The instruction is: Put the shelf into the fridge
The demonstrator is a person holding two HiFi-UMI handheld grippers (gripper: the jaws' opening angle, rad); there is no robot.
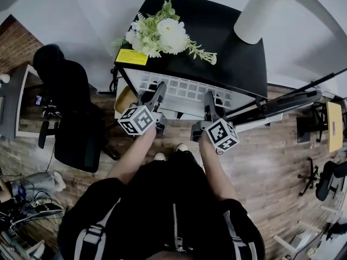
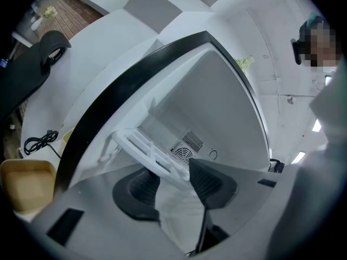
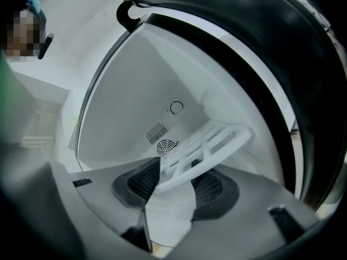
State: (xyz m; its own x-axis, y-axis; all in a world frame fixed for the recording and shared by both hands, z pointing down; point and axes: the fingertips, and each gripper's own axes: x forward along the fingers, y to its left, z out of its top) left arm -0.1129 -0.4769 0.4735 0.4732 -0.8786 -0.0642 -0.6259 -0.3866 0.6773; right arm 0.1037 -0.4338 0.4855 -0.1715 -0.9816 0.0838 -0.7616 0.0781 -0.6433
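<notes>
The white slatted shelf [image 1: 184, 91] is held level at the mouth of the small black fridge [image 1: 227, 42], between both grippers. My left gripper [image 1: 155, 95] is shut on its left edge, and my right gripper [image 1: 210, 103] is shut on its right edge. In the left gripper view the shelf [image 2: 142, 144] runs between the dark pads of the left gripper [image 2: 172, 182], slanting into the white fridge cavity [image 2: 217, 102]. In the right gripper view the shelf [image 3: 211, 142] passes between the pads of the right gripper [image 3: 176, 187], with the rear fan vent [image 3: 165, 145] behind it.
A bunch of white flowers [image 1: 162, 34] lies on the fridge top, next to a white column [image 1: 259, 12]. A black office chair [image 1: 70, 110] stands at the left and a beige tray [image 1: 123, 101] beside the fridge. A stand's arm [image 1: 287, 103] reaches in from the right.
</notes>
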